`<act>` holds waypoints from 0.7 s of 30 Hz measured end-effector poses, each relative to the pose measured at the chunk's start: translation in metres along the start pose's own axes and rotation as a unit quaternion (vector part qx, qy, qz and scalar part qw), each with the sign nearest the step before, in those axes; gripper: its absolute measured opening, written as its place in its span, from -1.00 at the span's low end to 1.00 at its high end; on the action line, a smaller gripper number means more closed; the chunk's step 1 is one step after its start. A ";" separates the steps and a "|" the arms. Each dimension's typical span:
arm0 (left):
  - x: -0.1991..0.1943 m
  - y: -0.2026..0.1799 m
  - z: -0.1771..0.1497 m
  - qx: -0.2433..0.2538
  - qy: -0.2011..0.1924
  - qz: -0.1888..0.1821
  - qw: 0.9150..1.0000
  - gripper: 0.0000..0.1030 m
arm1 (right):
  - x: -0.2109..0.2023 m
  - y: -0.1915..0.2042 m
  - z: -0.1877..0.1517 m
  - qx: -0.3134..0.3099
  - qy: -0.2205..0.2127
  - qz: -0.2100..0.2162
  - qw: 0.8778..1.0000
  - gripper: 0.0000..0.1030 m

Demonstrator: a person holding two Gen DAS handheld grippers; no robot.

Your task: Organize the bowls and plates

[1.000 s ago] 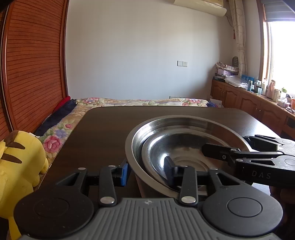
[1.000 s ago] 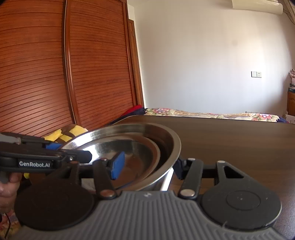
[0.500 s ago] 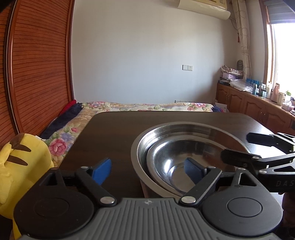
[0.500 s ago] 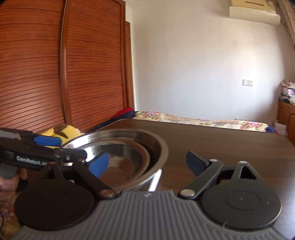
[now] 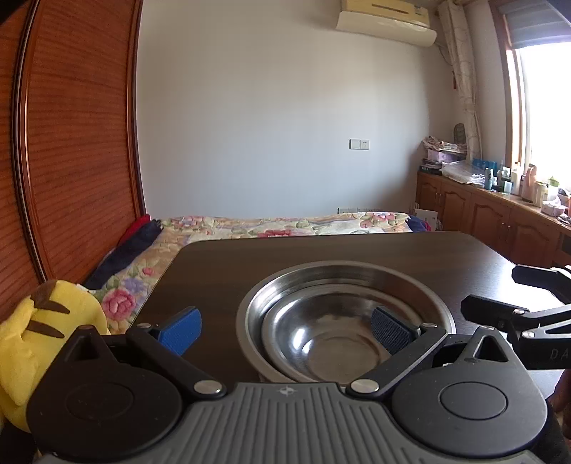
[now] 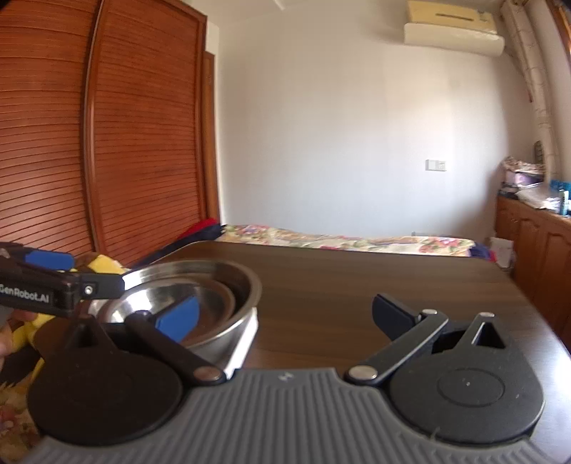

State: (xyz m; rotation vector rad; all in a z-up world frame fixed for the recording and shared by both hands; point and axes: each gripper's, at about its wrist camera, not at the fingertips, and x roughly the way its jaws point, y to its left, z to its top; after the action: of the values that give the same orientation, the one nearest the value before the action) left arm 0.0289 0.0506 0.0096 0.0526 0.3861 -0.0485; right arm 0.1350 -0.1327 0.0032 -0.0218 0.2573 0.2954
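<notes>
The left gripper [image 5: 285,326] has its jaws spread wide and holds nothing; one blue pad [image 5: 180,330] hangs over bare tabletop and the other over the near side of the steel bowls. The right gripper [image 6: 285,316] is likewise wide open and empty, its left pad in front of the bowls and its right finger [image 6: 392,316] over bare wood.

The small steel bowl [image 5: 328,342] sits nested inside the large steel bowl [image 5: 321,282], and the pair rests on the dark brown table [image 5: 285,257], toward its near edge. In the right wrist view the same stack lies to the left, with the left gripper's black arm crossing its near rim.

The tabletop is glossy dark wood with rounded far corners, and the stack is the only thing seen on it. Beside the table's left edge sits a yellow plush toy [image 5: 39,335] with brown ear markings. Beyond the table lies a bed with a floral cover [image 5: 285,225], with red and dark blue folded cloth at its left end. A slatted wooden wardrobe [image 6: 107,142] fills the left wall. The far wall is plain white with a wall switch [image 5: 358,144] and an air conditioner [image 5: 387,19] high up. Along the right runs a wooden cabinet [image 5: 481,214] crowded with bottles under a bright window [image 5: 549,107] with a patterned curtain.
</notes>
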 end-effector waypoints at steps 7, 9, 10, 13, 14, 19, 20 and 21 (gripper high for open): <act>-0.015 -0.023 0.004 0.009 -0.010 -0.019 1.000 1.00 | -0.024 -0.009 0.001 0.009 -0.007 -0.045 0.999 1.00; -0.018 -0.031 0.005 0.011 -0.011 -0.026 1.000 1.00 | -0.029 -0.013 0.002 0.012 -0.008 -0.053 0.998 1.00; -0.018 -0.034 0.005 0.012 -0.012 -0.028 0.999 1.00 | -0.031 -0.015 0.002 0.013 -0.009 -0.056 0.998 1.00; -0.021 -0.046 0.007 0.017 -0.017 -0.039 0.999 1.00 | -0.036 -0.019 0.003 0.014 -0.012 -0.063 0.998 1.00; -0.022 -0.049 0.007 0.018 -0.018 -0.042 0.999 1.00 | -0.038 -0.020 0.003 0.013 -0.013 -0.065 0.998 1.00; -0.028 -0.064 0.005 0.025 -0.026 -0.048 0.998 1.00 | -0.043 -0.024 0.003 0.023 -0.022 -0.074 0.997 1.00; -0.029 -0.065 0.004 0.026 -0.028 -0.048 0.998 1.00 | -0.044 -0.024 0.002 0.024 -0.023 -0.075 0.997 1.00; -0.031 -0.067 0.003 0.026 -0.030 -0.048 0.998 1.00 | -0.044 -0.024 0.002 0.022 -0.025 -0.077 0.996 1.00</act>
State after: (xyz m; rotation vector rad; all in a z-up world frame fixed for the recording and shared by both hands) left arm -0.0022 -0.0155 0.0209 0.0839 0.3279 -0.1540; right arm 0.1014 -0.1680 0.0156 0.0085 0.2102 0.1363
